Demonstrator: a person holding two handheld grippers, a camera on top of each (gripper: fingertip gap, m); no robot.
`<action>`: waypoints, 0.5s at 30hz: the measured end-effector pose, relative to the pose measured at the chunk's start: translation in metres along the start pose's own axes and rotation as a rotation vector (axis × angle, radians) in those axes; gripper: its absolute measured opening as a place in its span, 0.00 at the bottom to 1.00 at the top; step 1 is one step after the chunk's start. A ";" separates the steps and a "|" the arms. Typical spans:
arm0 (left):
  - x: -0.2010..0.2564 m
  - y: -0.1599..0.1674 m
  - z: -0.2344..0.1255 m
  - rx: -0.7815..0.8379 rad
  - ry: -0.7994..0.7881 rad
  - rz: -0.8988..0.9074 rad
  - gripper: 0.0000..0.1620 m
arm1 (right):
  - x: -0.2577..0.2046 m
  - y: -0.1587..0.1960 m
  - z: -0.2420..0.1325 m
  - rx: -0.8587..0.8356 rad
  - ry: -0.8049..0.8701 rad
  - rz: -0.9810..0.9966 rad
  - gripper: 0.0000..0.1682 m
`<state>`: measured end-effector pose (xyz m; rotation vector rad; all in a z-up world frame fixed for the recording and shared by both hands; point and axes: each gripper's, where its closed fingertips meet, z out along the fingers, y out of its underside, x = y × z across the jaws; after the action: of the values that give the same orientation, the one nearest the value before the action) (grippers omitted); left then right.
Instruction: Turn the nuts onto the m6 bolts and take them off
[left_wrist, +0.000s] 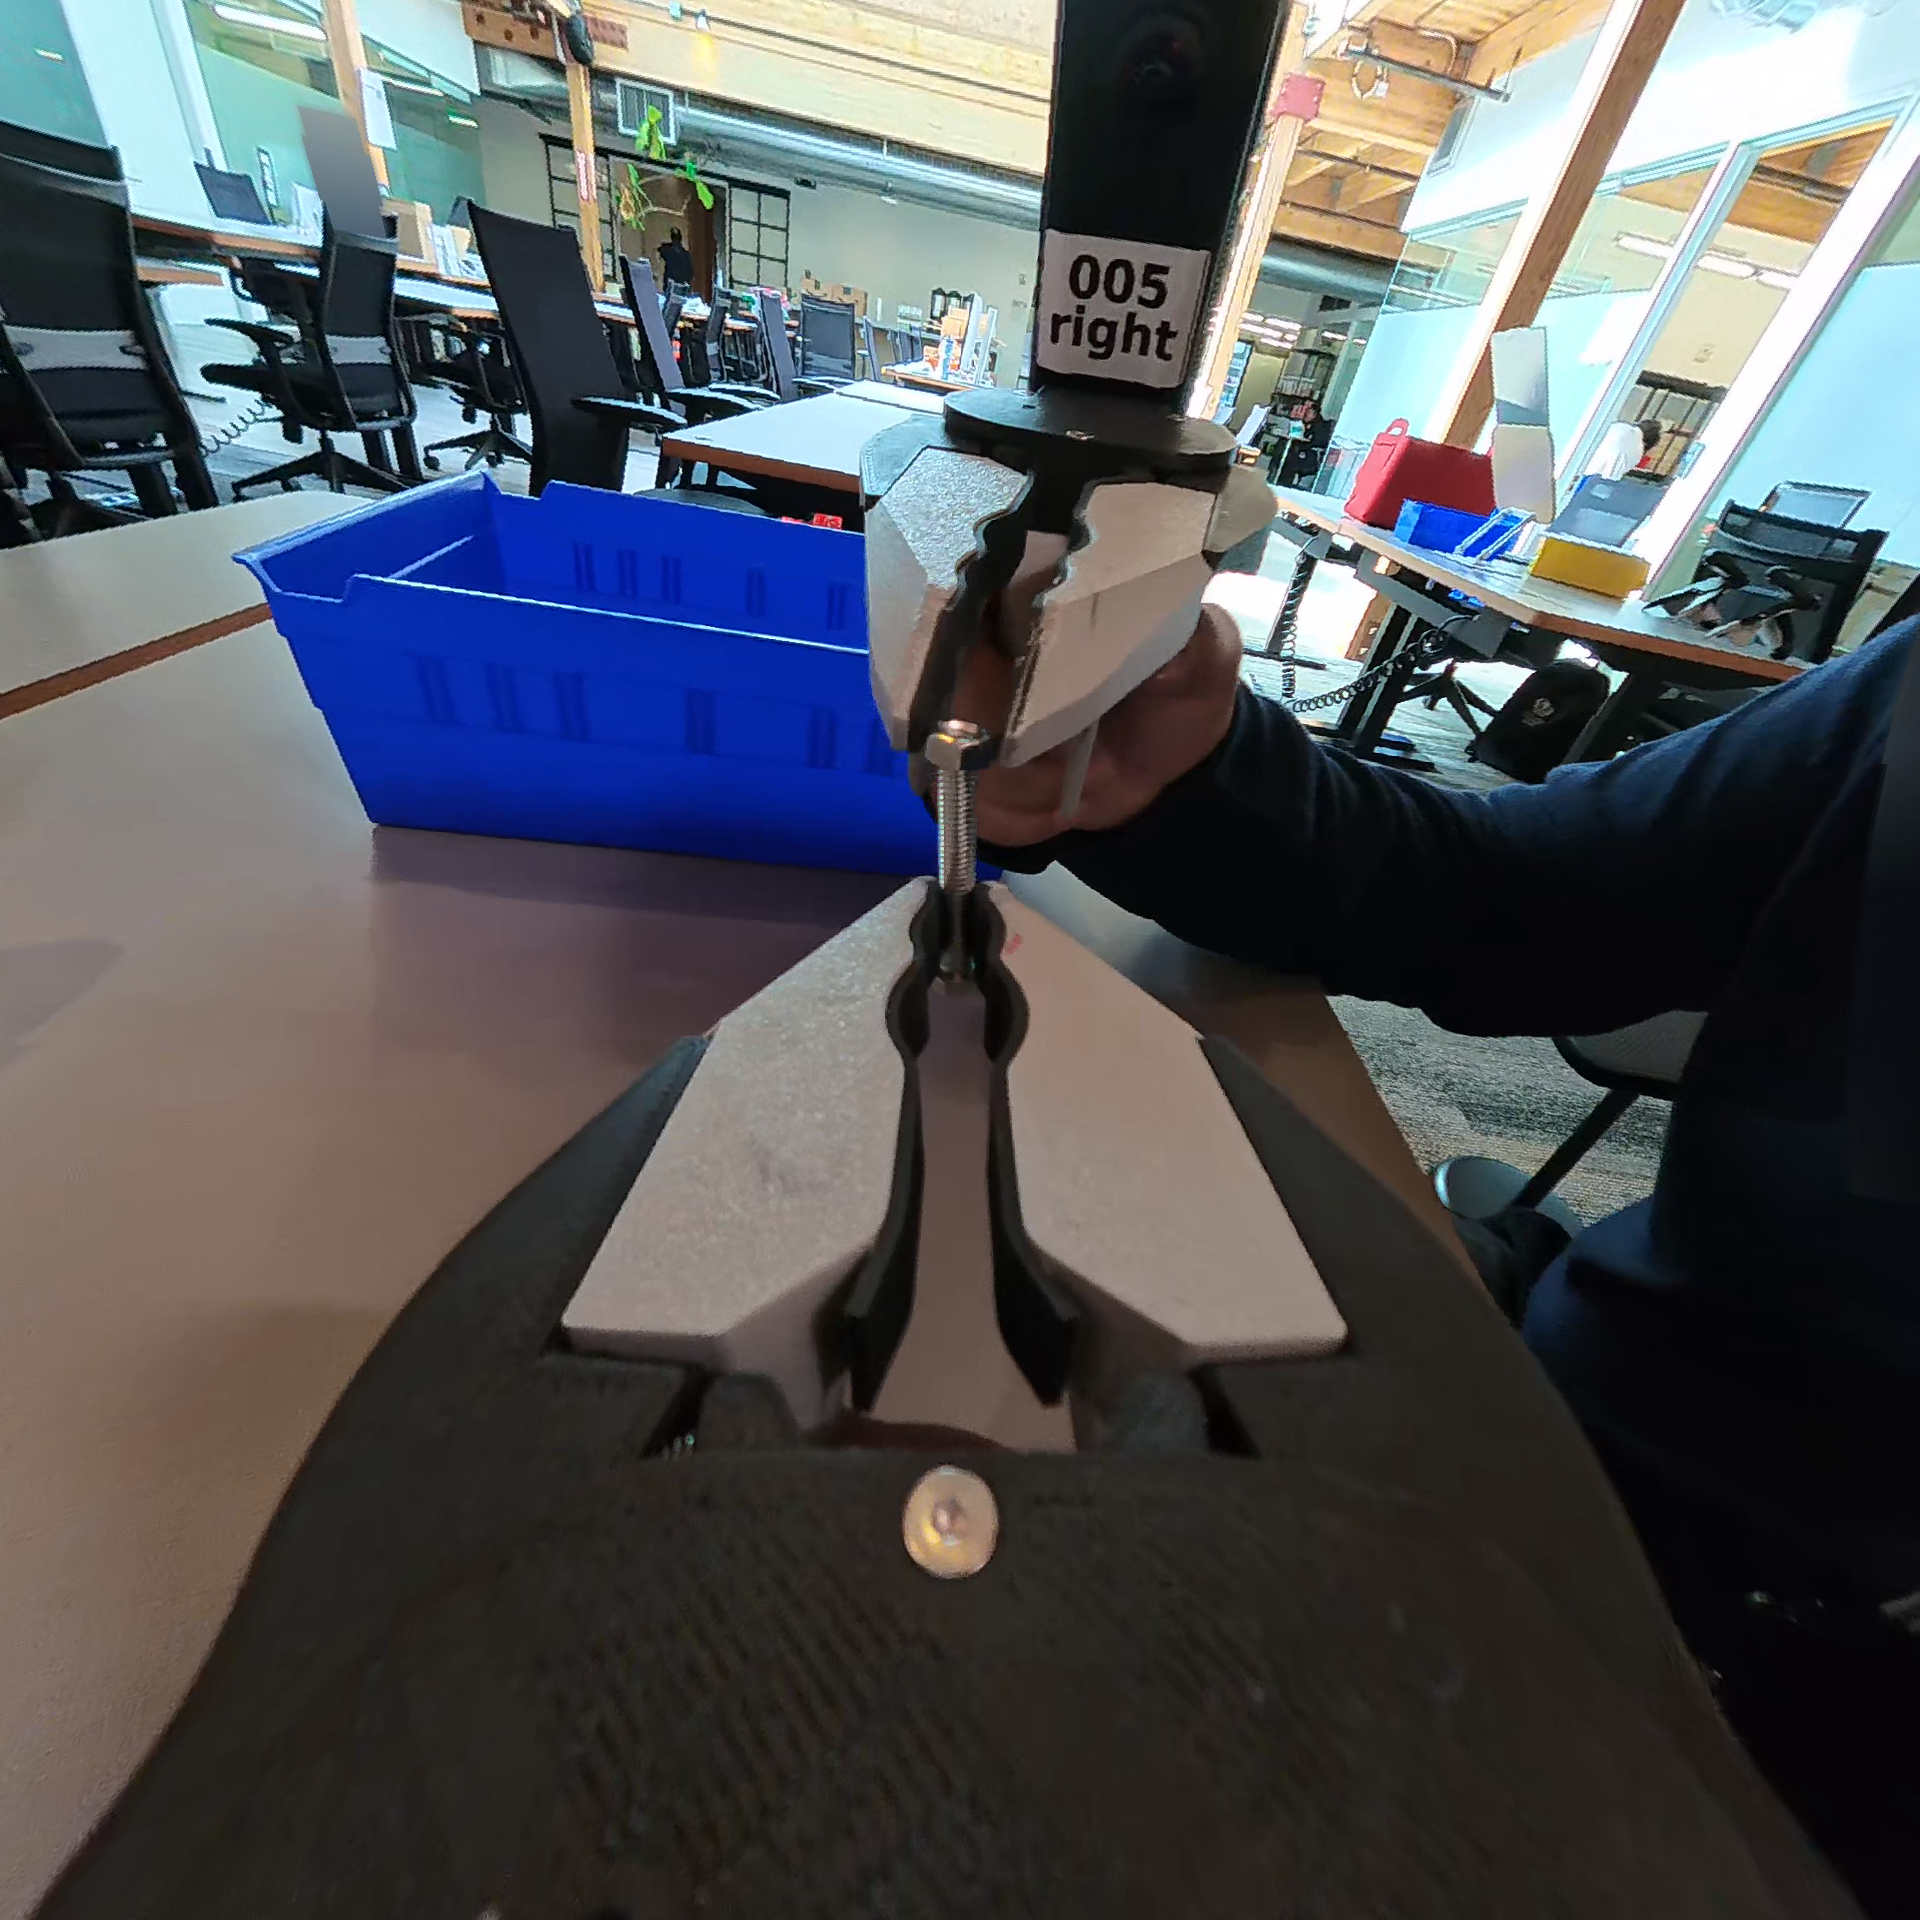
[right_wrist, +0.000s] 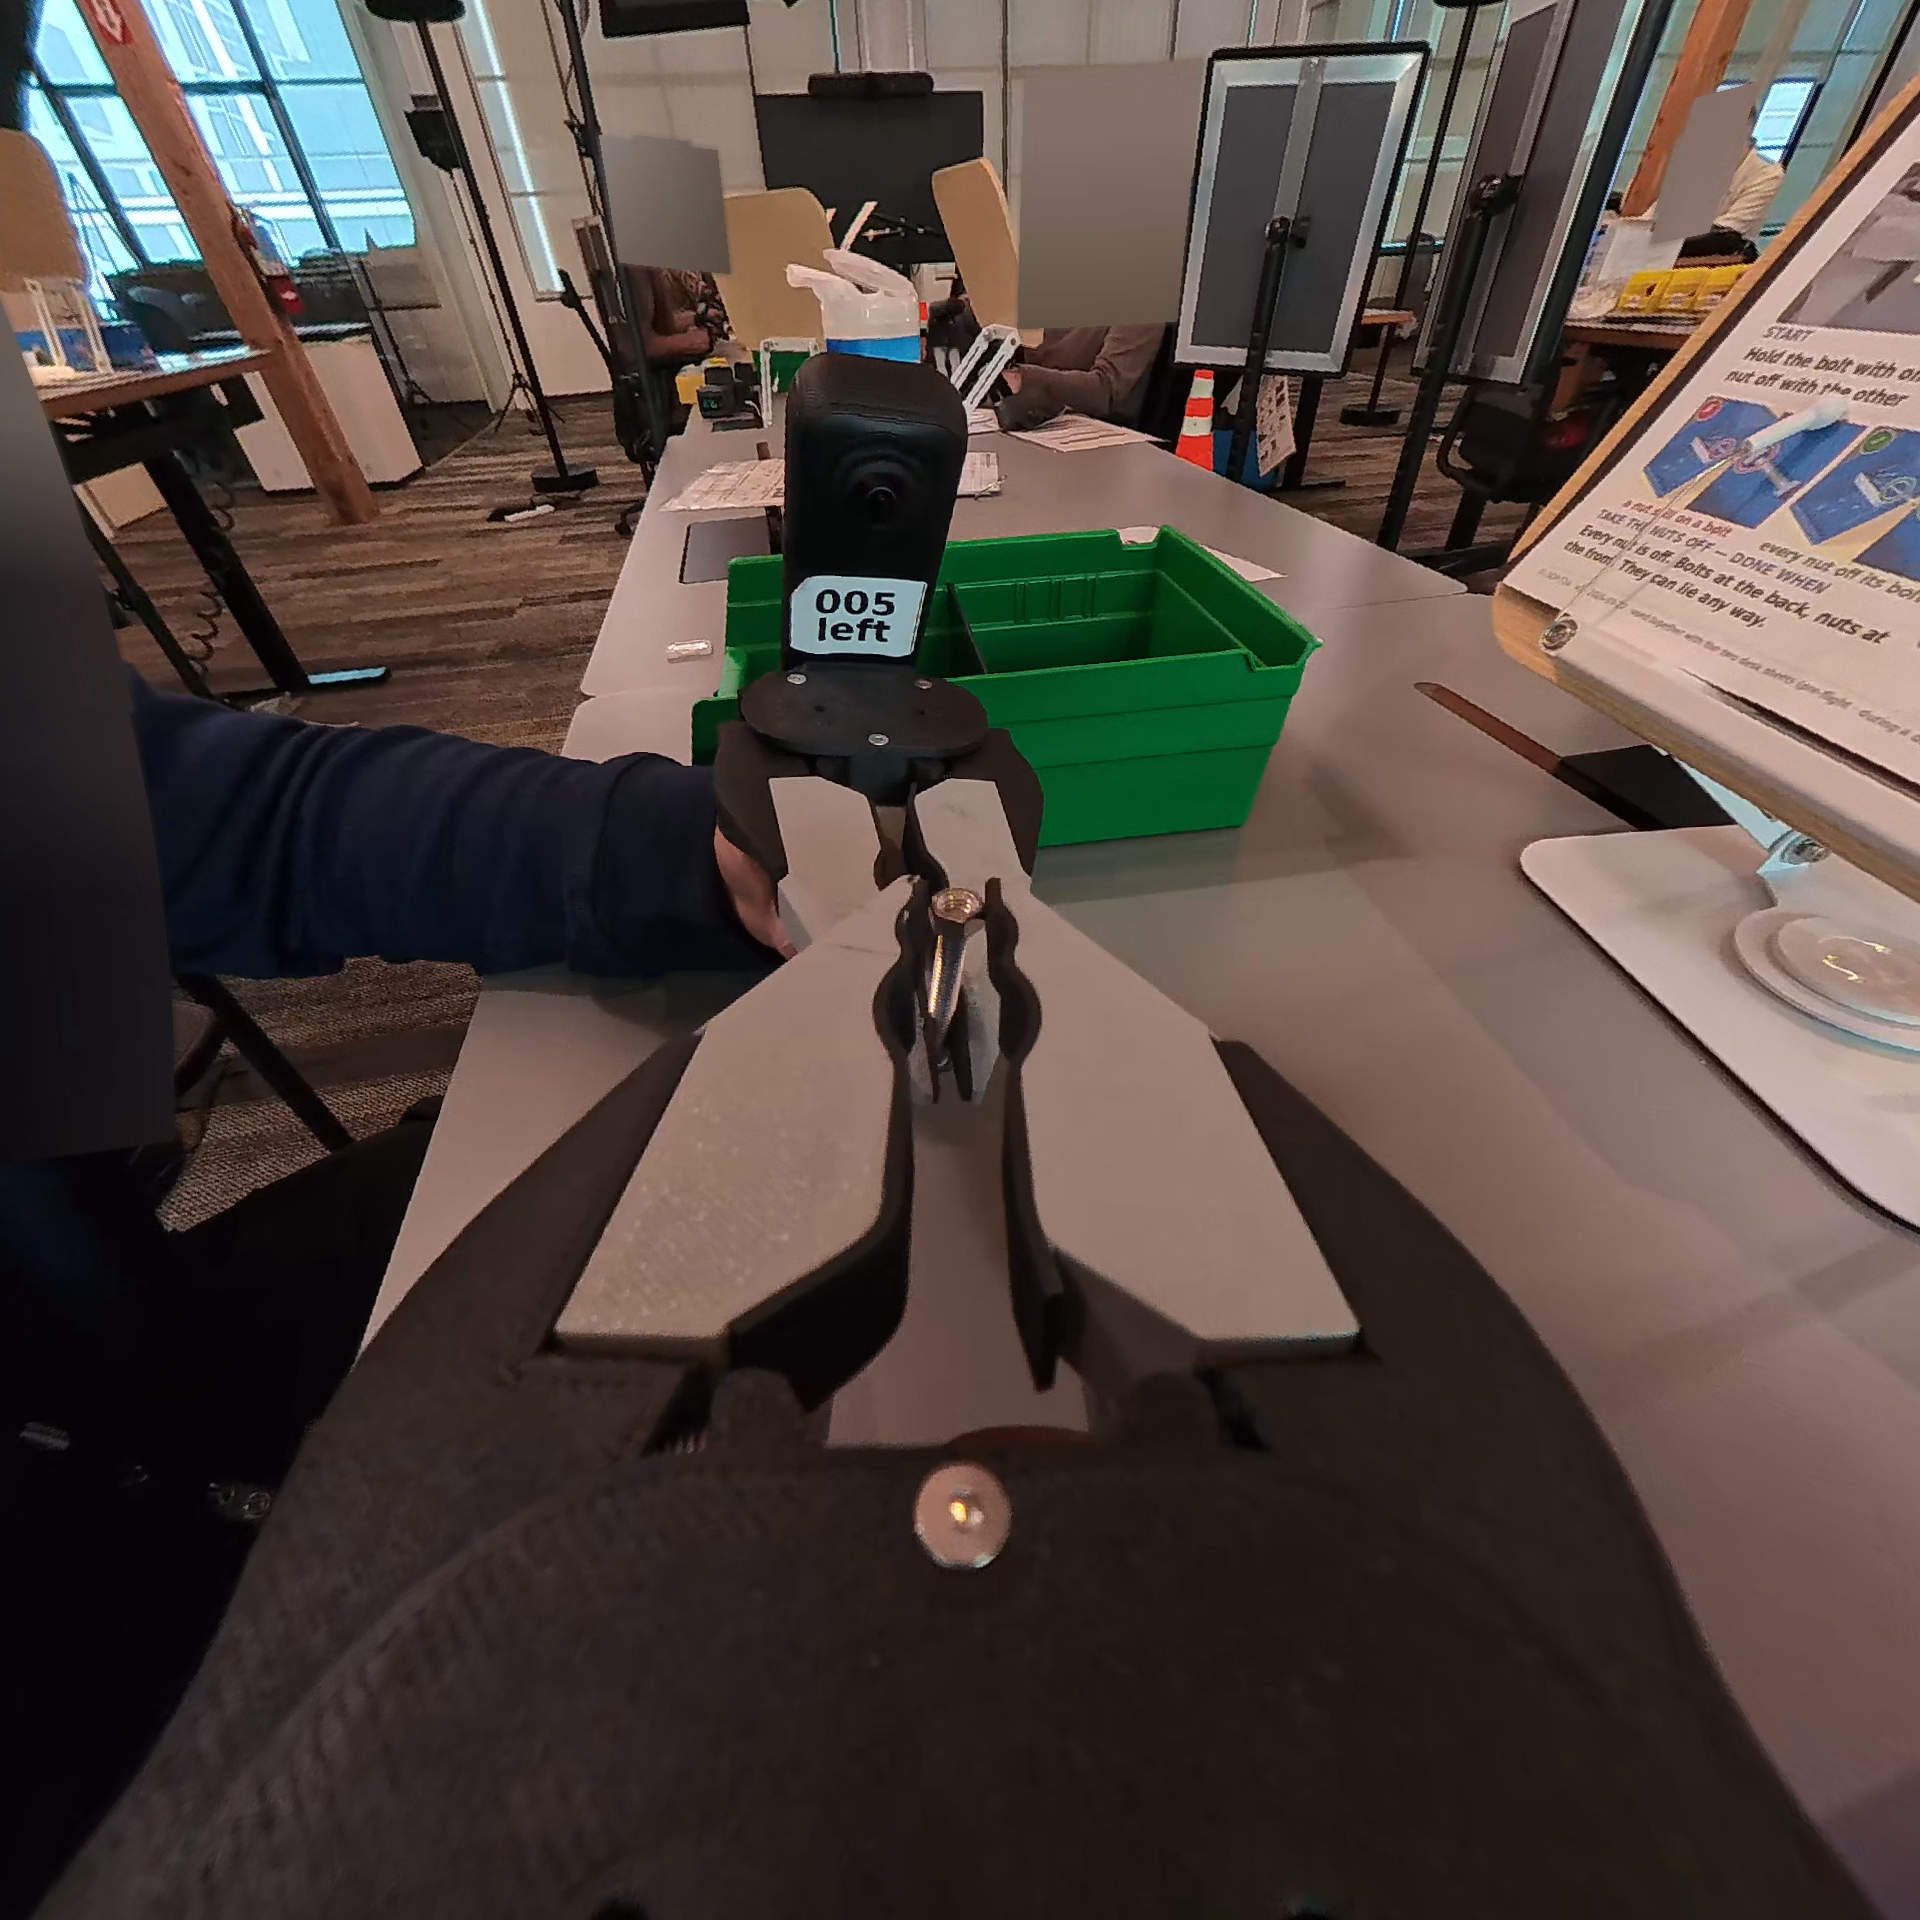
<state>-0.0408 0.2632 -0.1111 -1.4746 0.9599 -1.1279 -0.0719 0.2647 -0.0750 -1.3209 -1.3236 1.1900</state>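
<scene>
A silver M6 bolt (left_wrist: 956, 821) stands upright above the table. My left gripper (left_wrist: 956, 925) is shut on its lower end. A silver hex nut (left_wrist: 956, 743) sits at the top of the bolt's thread. My right gripper (left_wrist: 951, 743) comes down from above and is shut on that nut. In the right wrist view the nut (right_wrist: 958, 906) shows between the tips of my right gripper (right_wrist: 956, 914). The bolt (right_wrist: 940, 987) runs away below it. The left gripper (right_wrist: 945, 1081) holds the bolt's far end, mostly hidden behind my right fingers.
A blue bin (left_wrist: 582, 707) stands on the grey table (left_wrist: 208, 1039) just behind the bolt. A green divided bin (right_wrist: 1143, 707) stands behind the left gripper. An instruction board on a white stand (right_wrist: 1714, 540) is at the right. The table edge (left_wrist: 1340, 1039) runs close on the right. About 4 centimetres separates my left fingertips from my right.
</scene>
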 end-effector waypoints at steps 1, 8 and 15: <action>0.000 0.000 0.000 0.002 0.001 0.000 0.01 | 0.000 0.000 0.000 0.001 0.000 -0.001 0.04; -0.011 -0.002 0.000 -0.008 -0.100 0.046 0.01 | 0.008 -0.001 0.002 -0.006 0.060 0.033 0.04; -0.034 0.007 0.002 -0.079 -0.305 0.105 0.01 | 0.025 0.010 0.003 -0.053 0.166 0.092 0.04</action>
<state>-0.0469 0.2946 -0.1237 -1.5860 0.8638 -0.7702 -0.0744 0.2897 -0.0859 -1.4999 -1.1930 1.0875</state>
